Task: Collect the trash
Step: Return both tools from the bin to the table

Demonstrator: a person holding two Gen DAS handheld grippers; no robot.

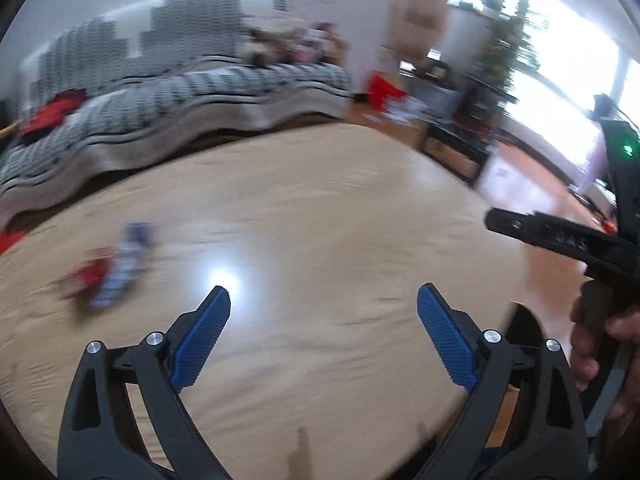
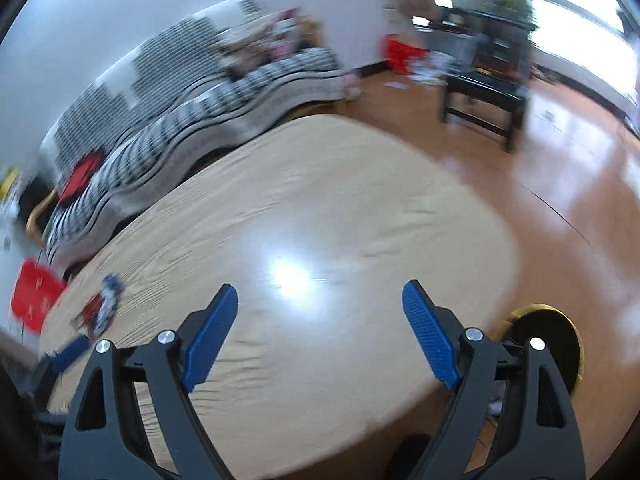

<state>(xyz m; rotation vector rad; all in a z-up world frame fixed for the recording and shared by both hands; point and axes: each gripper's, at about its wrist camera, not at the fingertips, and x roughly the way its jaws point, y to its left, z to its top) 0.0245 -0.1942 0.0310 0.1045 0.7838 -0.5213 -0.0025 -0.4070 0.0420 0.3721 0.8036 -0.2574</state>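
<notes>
While both views are smeared by blur, the contents read as follows. Left gripper (image 1: pixel 323 300): jaws spread wide, nothing between the blue pads, held over the pale wooden surface (image 1: pixel 320 208). Right gripper (image 2: pixel 320 298): jaws likewise wide apart and empty, above the same surface. Trash (image 1: pixel 114 268): a small heap of red and blue-white wrappers lying on the surface, well left of both grippers. Beyond the far edge: striped sofa (image 1: pixel 180 96). Beside the near right edge: dark round bin with a yellow rim (image 2: pixel 548 320).
</notes>
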